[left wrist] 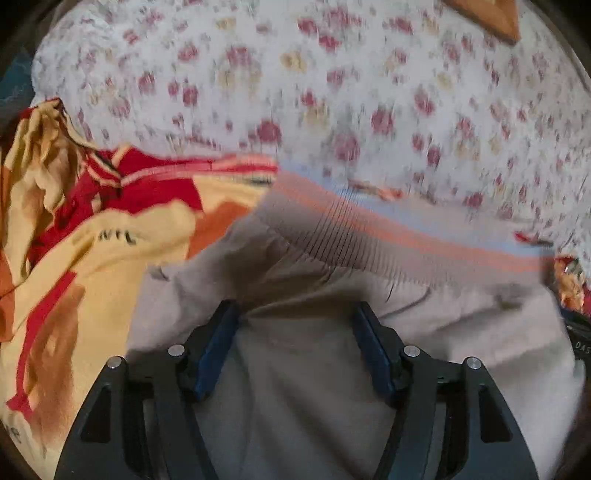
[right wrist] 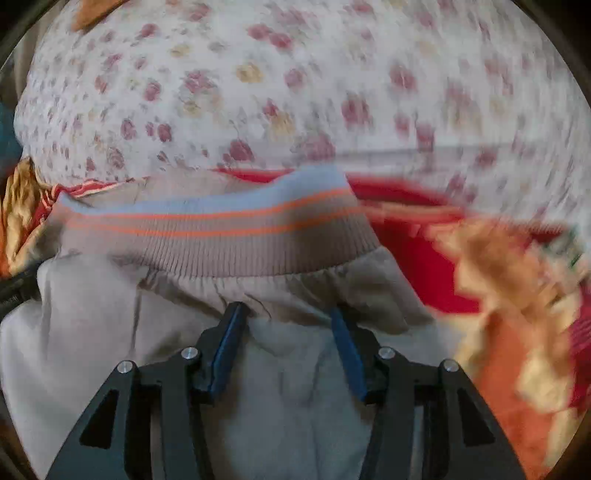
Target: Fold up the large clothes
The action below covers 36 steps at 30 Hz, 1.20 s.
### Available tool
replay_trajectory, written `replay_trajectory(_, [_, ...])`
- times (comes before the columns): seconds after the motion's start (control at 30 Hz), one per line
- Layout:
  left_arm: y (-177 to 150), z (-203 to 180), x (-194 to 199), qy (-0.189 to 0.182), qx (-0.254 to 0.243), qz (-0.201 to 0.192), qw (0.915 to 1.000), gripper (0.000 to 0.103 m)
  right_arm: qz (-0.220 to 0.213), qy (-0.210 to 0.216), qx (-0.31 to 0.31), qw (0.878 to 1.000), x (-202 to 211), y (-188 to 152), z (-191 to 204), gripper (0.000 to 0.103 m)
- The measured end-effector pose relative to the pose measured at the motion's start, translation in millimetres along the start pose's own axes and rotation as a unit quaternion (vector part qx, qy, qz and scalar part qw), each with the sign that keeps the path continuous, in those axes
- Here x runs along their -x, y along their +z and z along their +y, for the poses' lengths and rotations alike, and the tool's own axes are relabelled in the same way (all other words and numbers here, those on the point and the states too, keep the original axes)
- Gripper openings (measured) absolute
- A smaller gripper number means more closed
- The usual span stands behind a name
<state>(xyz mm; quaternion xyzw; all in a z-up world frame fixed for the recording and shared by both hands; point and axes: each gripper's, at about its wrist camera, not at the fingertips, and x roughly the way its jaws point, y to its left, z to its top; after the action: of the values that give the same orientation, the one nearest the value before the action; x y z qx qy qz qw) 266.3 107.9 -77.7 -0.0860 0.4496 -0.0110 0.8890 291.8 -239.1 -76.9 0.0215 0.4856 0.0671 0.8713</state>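
Note:
A beige garment (left wrist: 314, 369) with a ribbed band striped orange and light blue (left wrist: 369, 236) lies over a red, yellow and orange cloth. My left gripper (left wrist: 295, 314) is open, its blue pads (left wrist: 218, 350) spread just above the beige fabric below the band. In the right wrist view the same garment (right wrist: 288, 387) and its ribbed band (right wrist: 221, 236) fill the middle. My right gripper (right wrist: 286, 314) is open too, its pads (right wrist: 229, 347) resting against the fabric just under the band. Both views are blurred by motion.
A red, yellow and orange patterned cloth (left wrist: 92, 240) lies crumpled to the left, and shows at the right in the right wrist view (right wrist: 517, 314). A white floral bedsheet (left wrist: 332, 92) covers the surface behind. A brown wooden corner (left wrist: 491, 14) shows at the top.

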Motion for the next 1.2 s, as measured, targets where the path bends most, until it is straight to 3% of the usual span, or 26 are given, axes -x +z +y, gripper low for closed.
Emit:
replay_trajectory(0.23, [1, 2, 0, -0.009, 0.009, -0.004, 0.9999, 0.060, -0.047, -0.021, -0.014, 0.999, 30, -1, 3, 0.051])
replay_trajectory(0.33, [1, -1, 0, -0.003, 0.004, -0.003, 1.0000, 0.060, -0.093, 0.021, -0.008, 0.995, 73, -4, 17, 0.051])
replay_trajectory(0.43, [-2, -4, 3, -0.002, 0.002, -0.002, 1.0000, 0.062, -0.107, 0.062, 0.036, 0.992, 93, -14, 51, 0.052])
replay_trajectory(0.53, [-1, -5, 2, -0.004, 0.002, -0.002, 1.0000, 0.062, -0.085, 0.063, 0.082, 0.991, 81, -25, 73, 0.056])
replay_trajectory(0.63, [0, -5, 2, -0.007, 0.003, -0.002, 1.0000, 0.062, 0.004, 0.028, 0.075, 0.997, 33, -36, 75, 0.064])
replay_trajectory(0.8, [2, -1, 10, -0.016, 0.013, -0.006, 0.9998, 0.062, -0.017, 0.030, 0.061, 0.998, 38, -39, 73, 0.065])
replay_trajectory(0.93, [5, 13, 63, -0.038, 0.028, -0.056, 0.9973, 0.062, -0.061, 0.039, 0.032, 0.997, 68, -38, 61, 0.065])
replay_trajectory(1.03, [-3, 36, 123, -0.023, 0.019, -0.116, 0.9928, 0.062, -0.121, 0.035, 0.046, 0.991, 117, -49, 59, 0.065])
replay_trajectory(1.13, [-28, 75, 169, -0.006, 0.043, -0.153, 0.9872, 0.064, -0.172, 0.026, 0.071, 0.982, 158, -80, 60, 0.067])
replay_trajectory(1.2, [-50, 100, 180, -0.009, 0.064, -0.154, 0.9860, 0.065, -0.173, 0.028, 0.074, 0.982, 166, -106, 58, 0.069])
